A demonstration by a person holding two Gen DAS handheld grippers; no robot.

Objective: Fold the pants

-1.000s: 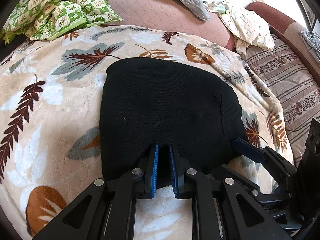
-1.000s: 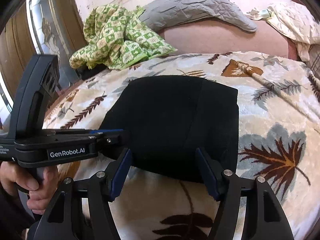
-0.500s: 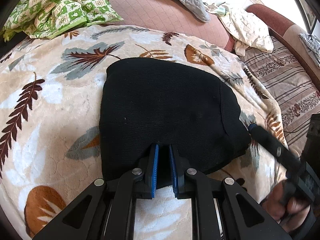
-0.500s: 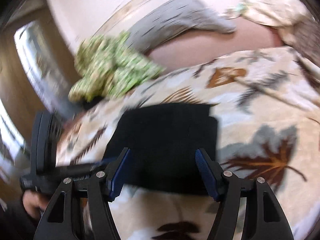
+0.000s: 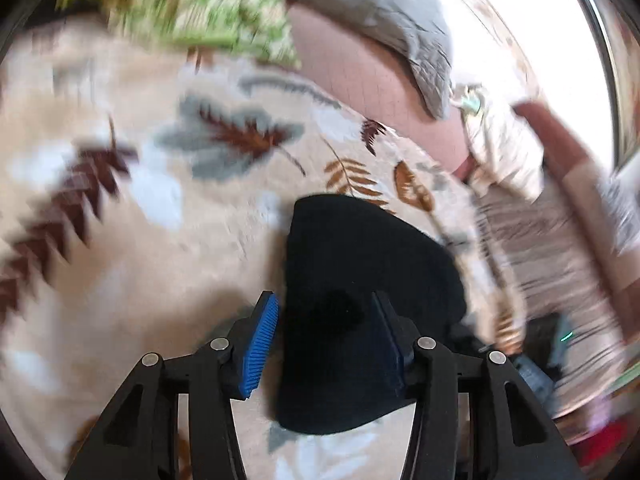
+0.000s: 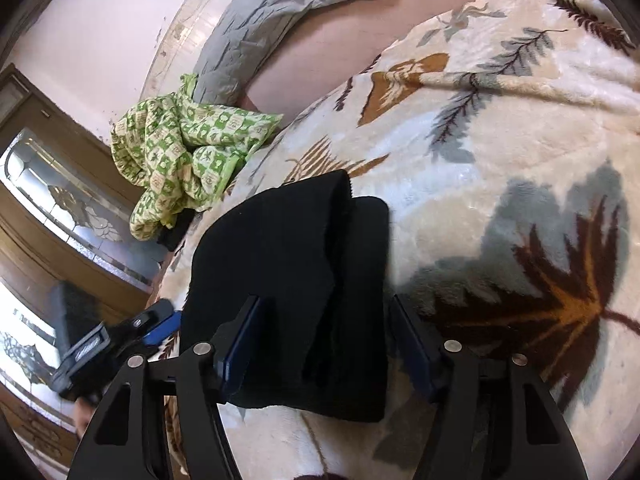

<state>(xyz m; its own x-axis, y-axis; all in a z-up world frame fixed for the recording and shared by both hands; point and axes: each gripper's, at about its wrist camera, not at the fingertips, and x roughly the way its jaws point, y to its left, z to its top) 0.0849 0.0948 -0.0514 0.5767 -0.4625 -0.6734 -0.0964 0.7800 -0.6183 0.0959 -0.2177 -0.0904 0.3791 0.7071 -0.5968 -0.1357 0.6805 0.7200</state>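
Pants (image 6: 288, 280): lay folded on leaf-print blanket (image 6: 500, 168).
Left tongs (image 5: 326, 344): apart, empty.
Right tongs (image 6: 324, 344): apart, empty.

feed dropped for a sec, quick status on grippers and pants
Left gripper open. Right gripper open. Black pants folded narrow on the leaf blanket, nothing gripped. Nothing in the way.

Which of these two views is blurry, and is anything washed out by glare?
Left wrist view: motion blur smears the leaf-print beige blanket and the green checked cloth; the window at right is blown out white. Right wrist view: sharp, with the folded black pants crisp, and only fisheye bending at the edges.
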